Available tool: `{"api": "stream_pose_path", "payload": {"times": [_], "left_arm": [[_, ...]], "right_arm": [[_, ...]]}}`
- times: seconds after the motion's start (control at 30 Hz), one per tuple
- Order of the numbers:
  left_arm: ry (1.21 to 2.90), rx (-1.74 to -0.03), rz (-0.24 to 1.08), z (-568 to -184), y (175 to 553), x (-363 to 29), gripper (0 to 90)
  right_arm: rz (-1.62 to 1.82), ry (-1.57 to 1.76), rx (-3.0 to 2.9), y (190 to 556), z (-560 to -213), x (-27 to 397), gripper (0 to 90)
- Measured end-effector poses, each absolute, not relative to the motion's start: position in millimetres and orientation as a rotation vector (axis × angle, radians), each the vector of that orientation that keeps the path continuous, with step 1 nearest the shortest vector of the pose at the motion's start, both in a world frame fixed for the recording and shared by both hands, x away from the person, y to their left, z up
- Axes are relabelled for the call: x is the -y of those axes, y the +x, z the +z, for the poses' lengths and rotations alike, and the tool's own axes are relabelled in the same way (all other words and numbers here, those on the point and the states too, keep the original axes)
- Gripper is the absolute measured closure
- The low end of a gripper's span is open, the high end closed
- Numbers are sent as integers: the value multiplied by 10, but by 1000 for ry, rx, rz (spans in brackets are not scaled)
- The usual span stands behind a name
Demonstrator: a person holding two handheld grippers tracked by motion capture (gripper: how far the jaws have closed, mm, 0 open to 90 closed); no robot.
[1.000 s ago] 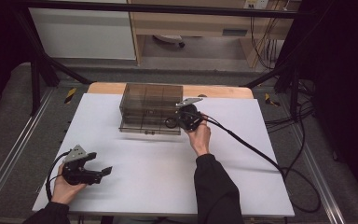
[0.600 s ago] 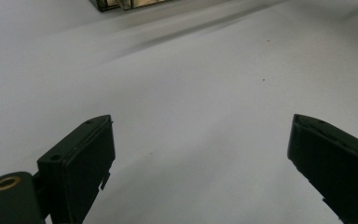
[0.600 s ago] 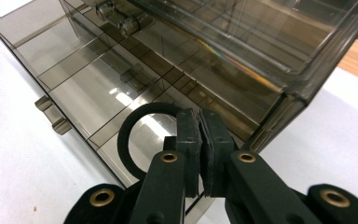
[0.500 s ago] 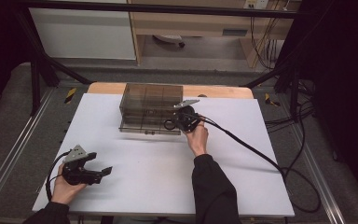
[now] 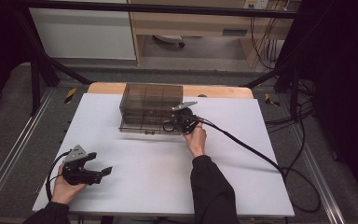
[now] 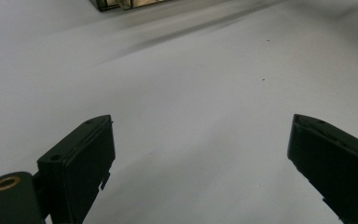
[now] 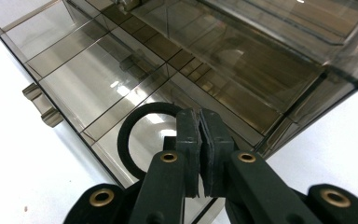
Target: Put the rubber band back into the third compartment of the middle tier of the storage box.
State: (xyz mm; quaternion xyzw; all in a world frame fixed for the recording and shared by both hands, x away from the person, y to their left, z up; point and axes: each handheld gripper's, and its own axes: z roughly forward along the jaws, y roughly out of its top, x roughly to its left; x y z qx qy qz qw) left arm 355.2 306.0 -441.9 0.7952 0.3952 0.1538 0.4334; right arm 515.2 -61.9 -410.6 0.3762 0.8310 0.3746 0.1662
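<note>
A smoky clear plastic box (image 5: 151,105) stands at the back middle of the white table (image 5: 242,163), its divided drawer (image 7: 88,79) pulled out toward me. My right gripper (image 7: 199,114) hangs over the drawer's right end, shut on a black ring (image 7: 130,135) that sticks out to the left of its pads. In the high view the ring (image 5: 168,126) and right gripper (image 5: 175,123) sit at the drawer's front right corner. My left gripper (image 5: 101,163) rests low at the near left, open, with nothing but bare table between its jaws (image 6: 200,140).
A thick black cable (image 5: 251,149) runs from the right gripper across the table's right half and off its edge. The drawer's handle tabs (image 7: 44,105) face me. Metal frame rails run along both sides of the table.
The right hand has edged slightly left and nearer with the ring over the drawer. The left hand has stayed still.
</note>
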Motion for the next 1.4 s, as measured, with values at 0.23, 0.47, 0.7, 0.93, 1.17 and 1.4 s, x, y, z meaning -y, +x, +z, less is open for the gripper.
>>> {"api": "stream_pose_path", "payload": {"times": [0.23, 0.47, 0.7, 0.93, 1.17, 1.4], "left_arm": [[1983, -983, 384, -4419, 3552, -3059, 70], [1981, -984, 383, -4419, 3552, -3061, 71], [1979, -985, 383, -4420, 3552, -3059, 71], [1984, -983, 384, -4421, 3553, -3059, 71], [1991, -980, 381, -4423, 3554, -3056, 70], [1991, -984, 382, -4426, 3556, -3059, 70]], "right_arm": [[1056, 1070, -2379, 5154, -4134, 607, 871], [1063, 1066, -2382, 5152, -4137, 604, 834], [1098, 1049, -2364, 5113, -4058, 629, 770], [1142, 1034, -2338, 5017, -3932, 681, 689], [1231, 1050, -2338, 4900, -3802, 811, 537], [1251, 1061, -2332, 4777, -3767, 1004, 389]]}}
